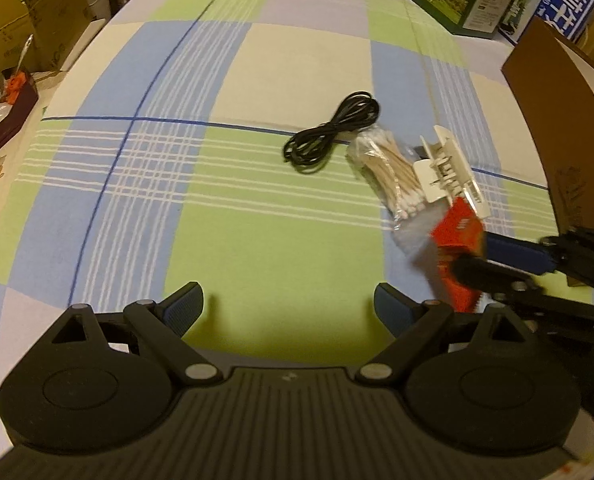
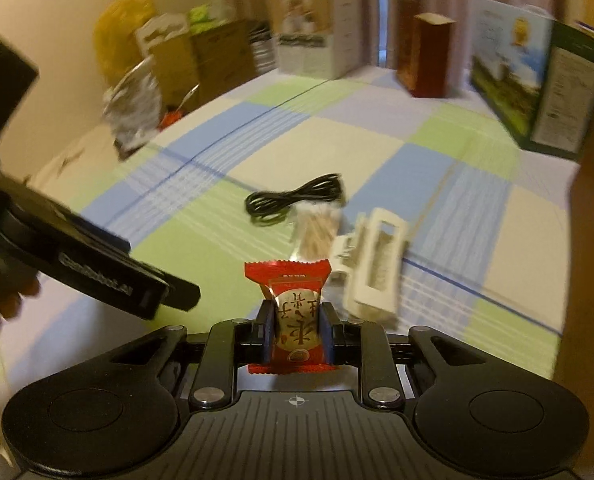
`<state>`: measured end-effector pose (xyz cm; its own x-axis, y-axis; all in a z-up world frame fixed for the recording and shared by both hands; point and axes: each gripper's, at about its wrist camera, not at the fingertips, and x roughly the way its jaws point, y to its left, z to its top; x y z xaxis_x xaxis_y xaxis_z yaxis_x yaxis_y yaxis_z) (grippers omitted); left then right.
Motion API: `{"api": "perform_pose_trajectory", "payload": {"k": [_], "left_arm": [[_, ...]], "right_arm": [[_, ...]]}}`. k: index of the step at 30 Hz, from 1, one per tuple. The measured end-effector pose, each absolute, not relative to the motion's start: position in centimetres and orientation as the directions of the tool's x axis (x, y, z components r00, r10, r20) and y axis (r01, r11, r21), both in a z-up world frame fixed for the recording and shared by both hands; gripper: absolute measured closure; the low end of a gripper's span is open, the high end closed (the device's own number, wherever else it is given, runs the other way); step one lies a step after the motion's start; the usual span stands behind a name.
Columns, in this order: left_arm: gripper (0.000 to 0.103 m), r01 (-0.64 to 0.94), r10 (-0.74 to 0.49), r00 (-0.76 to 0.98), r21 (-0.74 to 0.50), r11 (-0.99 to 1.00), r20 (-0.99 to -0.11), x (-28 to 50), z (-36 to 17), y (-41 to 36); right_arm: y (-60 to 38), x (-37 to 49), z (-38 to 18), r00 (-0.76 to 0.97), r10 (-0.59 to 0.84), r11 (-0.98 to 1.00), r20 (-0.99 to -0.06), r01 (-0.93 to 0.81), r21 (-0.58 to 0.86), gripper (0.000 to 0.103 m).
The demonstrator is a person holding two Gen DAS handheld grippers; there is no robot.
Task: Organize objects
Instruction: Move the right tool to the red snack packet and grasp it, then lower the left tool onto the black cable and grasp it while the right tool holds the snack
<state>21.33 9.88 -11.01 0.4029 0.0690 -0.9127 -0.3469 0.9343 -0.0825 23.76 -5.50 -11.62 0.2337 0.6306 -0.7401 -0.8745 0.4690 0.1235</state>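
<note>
hovering low over the checked worktop (image 1: 257, 240), left tongs (image 1: 287, 310) spread wide, gripping nothing. right tongs (image 2: 295, 328) reaching in level from the right, clenching a red snack packet (image 2: 293, 320) upright above the cloth. lying just beyond: white clip (image 1: 449, 168), bagged cotton swabs (image 1: 389, 176), coiled black cable (image 1: 329, 130).

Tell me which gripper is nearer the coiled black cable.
Left, as far as these views show. The open left gripper faces the black cable across bare cloth; the right gripper, clamping a red packet, sits behind the cotton swabs.
</note>
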Motion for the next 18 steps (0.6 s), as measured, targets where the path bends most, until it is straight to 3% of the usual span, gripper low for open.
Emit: {"api": "perform_pose_trajectory", "payload": {"k": [8, 18], "left_arm": [[0.016, -0.273, 0.049, 0.457, -0.087, 0.958, -0.888, 23.3, -10.5, 8.8], [0.024, -0.189, 0.090, 0.509, -0.009, 0.982, -0.856, 26.8, -10.5, 10.8]], "right_arm": [[-8.6, 26.0, -10.3, 0.353, 0.552, 0.682, -0.755, -0.713, 0.166, 0.083], [-8.6, 29.2, -10.3, 0.417, 0.511, 0.767, -0.752, -0.616, 0.179, 0.083]]}}
